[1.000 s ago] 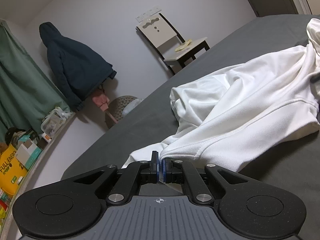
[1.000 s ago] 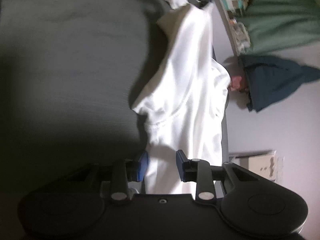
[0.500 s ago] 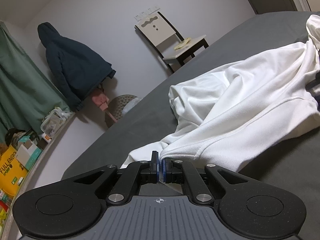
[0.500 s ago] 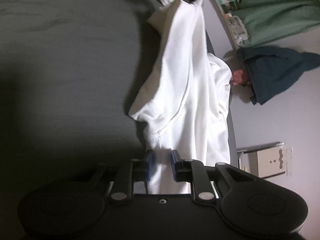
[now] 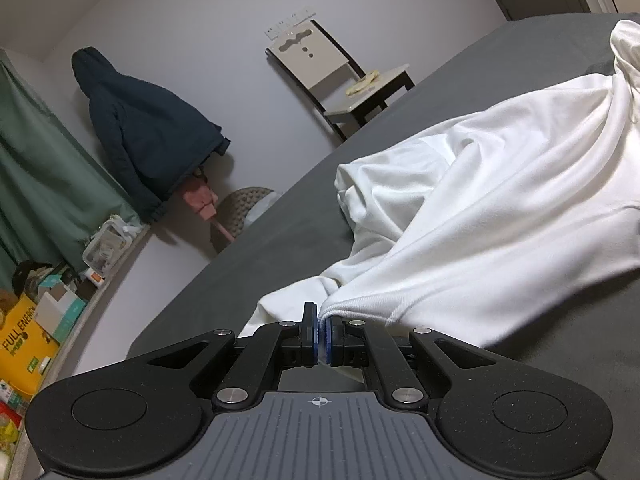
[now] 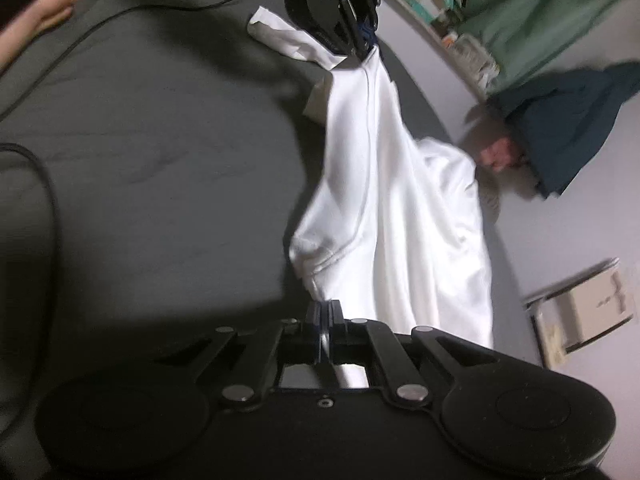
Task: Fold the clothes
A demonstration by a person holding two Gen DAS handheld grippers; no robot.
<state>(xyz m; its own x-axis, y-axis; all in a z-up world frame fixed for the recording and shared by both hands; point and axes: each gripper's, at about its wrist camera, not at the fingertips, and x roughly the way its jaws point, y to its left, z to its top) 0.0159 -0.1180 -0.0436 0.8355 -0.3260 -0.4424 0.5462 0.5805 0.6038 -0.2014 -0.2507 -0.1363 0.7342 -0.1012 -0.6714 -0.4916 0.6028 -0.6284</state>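
Observation:
A white sweatshirt (image 5: pixel 500 208) lies stretched over the dark grey bed (image 5: pixel 280 216). My left gripper (image 5: pixel 321 322) is shut on its ribbed hem edge. In the right wrist view the same white sweatshirt (image 6: pixel 392 208) hangs taut between both tools, partly lifted off the bed (image 6: pixel 160 152). My right gripper (image 6: pixel 325 316) is shut on the near edge of the garment, and the left gripper (image 6: pixel 366 50) pinches the far end at the top of the frame.
A chair (image 5: pixel 340 76) stands against the wall past the bed. A dark jacket (image 5: pixel 148 132) hangs by a green curtain (image 5: pixel 36 176). A cluttered ledge (image 5: pixel 48 312) runs along the left. A black cable (image 6: pixel 44 184) and a bare foot (image 6: pixel 40 12) lie on the bed.
My right gripper has gone from open around the sweatshirt's edge to shut on it, and it has pulled up and back, drawing the cloth taut. The left gripper keeps its hold.

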